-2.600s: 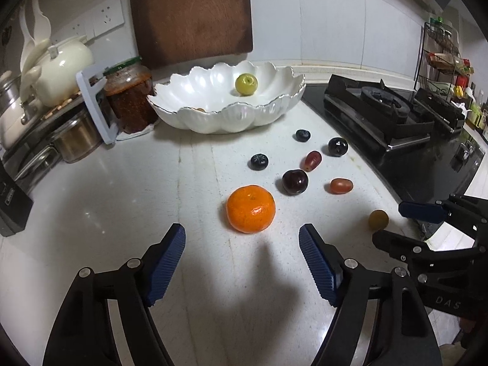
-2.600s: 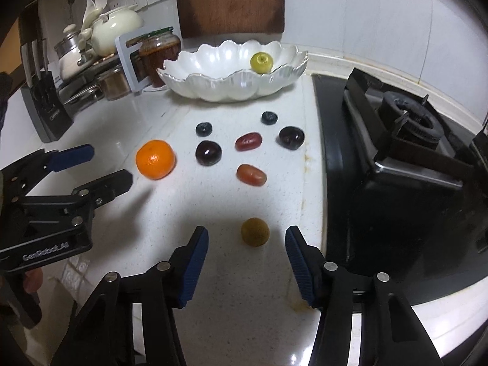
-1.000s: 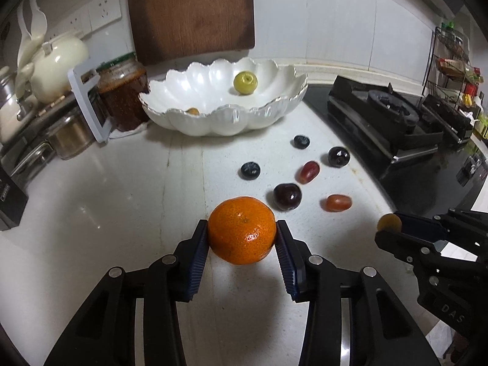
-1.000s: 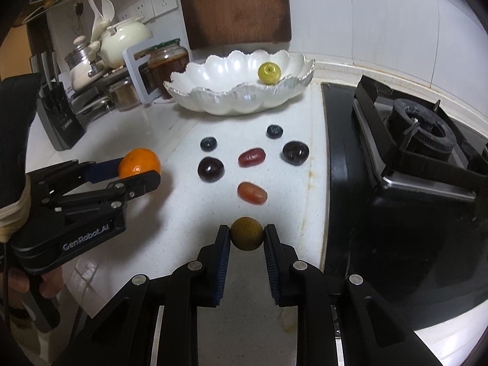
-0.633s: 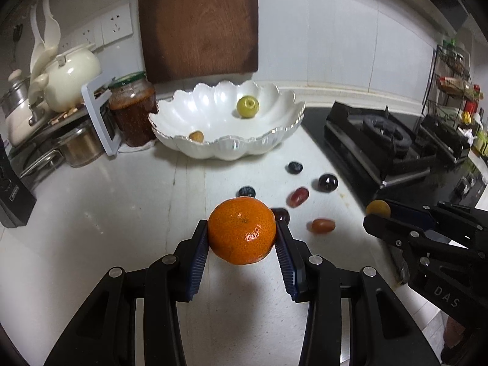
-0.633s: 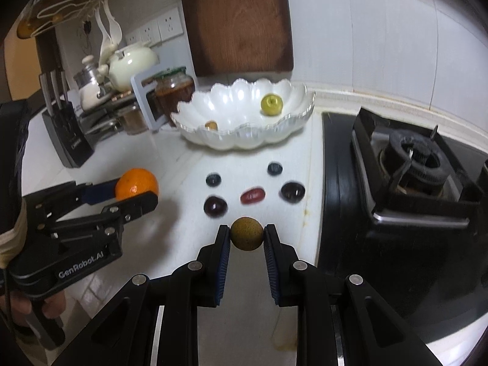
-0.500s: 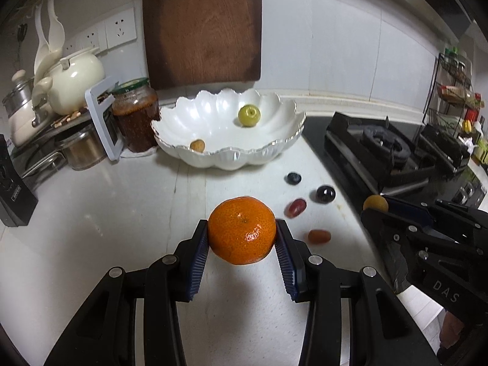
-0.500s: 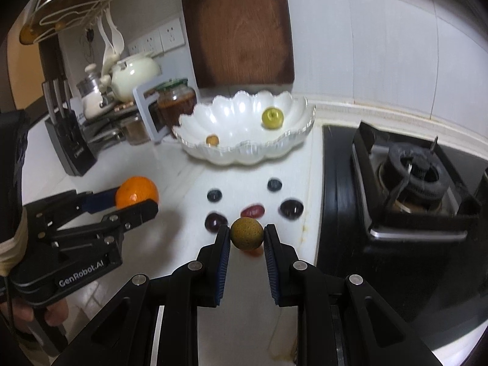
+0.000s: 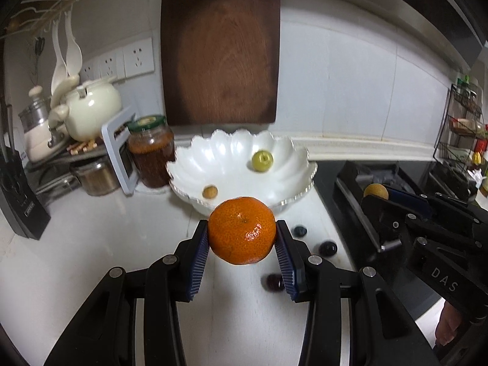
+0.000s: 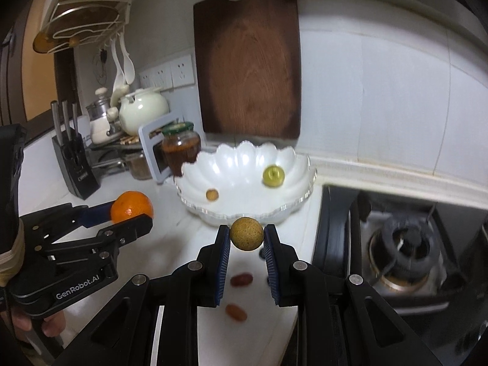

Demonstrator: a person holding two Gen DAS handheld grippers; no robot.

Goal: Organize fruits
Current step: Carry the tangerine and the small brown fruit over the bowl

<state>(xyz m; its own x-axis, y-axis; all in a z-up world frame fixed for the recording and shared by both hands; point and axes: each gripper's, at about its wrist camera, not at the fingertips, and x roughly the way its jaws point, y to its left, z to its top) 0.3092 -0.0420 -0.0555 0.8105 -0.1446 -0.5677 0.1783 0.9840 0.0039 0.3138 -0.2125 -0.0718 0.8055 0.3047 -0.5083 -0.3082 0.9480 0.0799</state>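
On the white kitchen table [image 9: 76,228] both grippers have risen toward the scalloped bowl [image 9: 292,152]; left gripper [image 9: 242,241] fingers clamp the orange [image 9: 242,234], right gripper [image 10: 246,241] fingers clamp the small brown fruit [image 10: 246,233]; 2 drops likely come next.

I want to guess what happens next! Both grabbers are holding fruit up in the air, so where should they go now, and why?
Probably forward over the white bowl, then let go. The left gripper clamps the orange and the right gripper clamps a small brown fruit, both off the counter, short of the bowl's near rim. Two fruits already lie in it.
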